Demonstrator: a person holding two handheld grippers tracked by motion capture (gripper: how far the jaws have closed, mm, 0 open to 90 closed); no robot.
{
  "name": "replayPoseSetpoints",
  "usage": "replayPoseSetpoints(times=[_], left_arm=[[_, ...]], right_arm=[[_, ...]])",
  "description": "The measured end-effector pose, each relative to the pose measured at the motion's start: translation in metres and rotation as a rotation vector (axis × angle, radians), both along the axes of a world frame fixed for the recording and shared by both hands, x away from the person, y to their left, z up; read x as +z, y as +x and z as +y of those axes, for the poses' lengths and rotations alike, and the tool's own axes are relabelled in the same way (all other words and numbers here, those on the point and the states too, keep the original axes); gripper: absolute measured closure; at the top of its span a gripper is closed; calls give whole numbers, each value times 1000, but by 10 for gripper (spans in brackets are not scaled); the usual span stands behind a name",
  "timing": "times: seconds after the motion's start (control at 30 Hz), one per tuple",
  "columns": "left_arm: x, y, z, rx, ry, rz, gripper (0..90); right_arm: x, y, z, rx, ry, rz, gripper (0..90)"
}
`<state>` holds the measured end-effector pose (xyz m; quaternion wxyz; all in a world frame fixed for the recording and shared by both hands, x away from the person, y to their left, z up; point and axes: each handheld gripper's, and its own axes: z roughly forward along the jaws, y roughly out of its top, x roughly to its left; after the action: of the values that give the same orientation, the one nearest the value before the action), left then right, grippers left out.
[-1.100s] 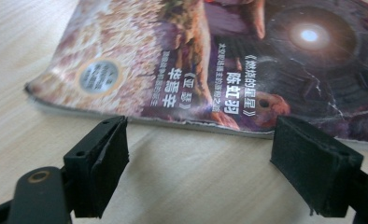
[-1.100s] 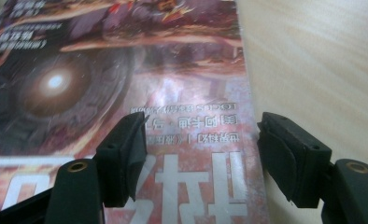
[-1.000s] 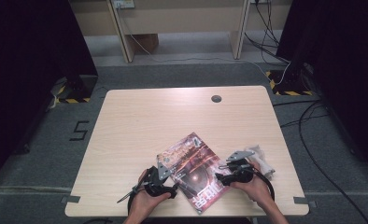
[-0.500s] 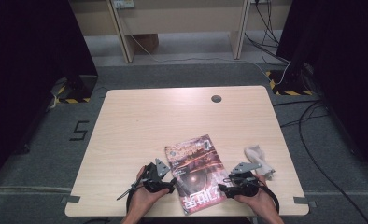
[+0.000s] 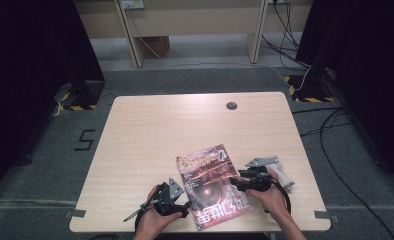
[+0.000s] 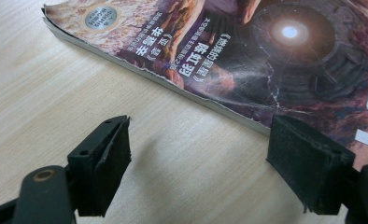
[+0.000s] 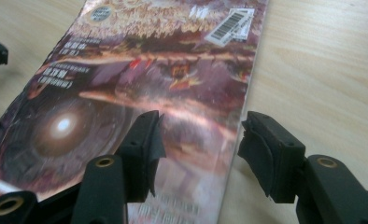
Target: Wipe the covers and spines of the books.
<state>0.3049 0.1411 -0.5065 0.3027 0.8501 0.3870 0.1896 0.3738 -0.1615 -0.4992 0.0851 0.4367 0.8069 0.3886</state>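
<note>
1. Magazine flat on table, near front edge, slightly askew.
2. Right gripper straddling magazine's right edge: one jaw over the cover, the other over bare wood; jaws just been closing, not yet pressing.
3. Left gripper at magazine's left edge, jaws wide apart, nothing clamped.
4. White cloth beside right gripper.

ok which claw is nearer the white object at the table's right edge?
Right. The right claw sits at the magazine's right edge, just beside the white object. The left claw is at the magazine's opposite edge, with the whole magazine between it and the object.
</note>
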Motion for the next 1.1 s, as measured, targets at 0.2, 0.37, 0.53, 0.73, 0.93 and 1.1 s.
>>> replayPoseSetpoints(times=[0.2, 0.37, 0.53, 0.73, 0.93, 1.1], left_arm=[[-1, 2, 0, 5, -3, -3, 197], [-2, 3, 0, 11, -9, -2, 178], [-2, 2, 0, 17, -12, -6, 180], [-3, 1, 0, 29, -16, -16, 170], [-3, 1, 0, 32, -16, -18, 169], [-3, 0, 1, 33, -17, -16, 170]], right_arm=[[-6, 13, 14, -13, -39, 2, 470], [-8, 18, 13, -41, -3, 22, 471], [-9, 18, 12, -75, 47, 37, 456], [-9, 14, 9, -136, 114, 86, 445], [-5, 9, 4, -160, 177, 117, 447], [5, 2, 1, -119, 183, 101, 496]])
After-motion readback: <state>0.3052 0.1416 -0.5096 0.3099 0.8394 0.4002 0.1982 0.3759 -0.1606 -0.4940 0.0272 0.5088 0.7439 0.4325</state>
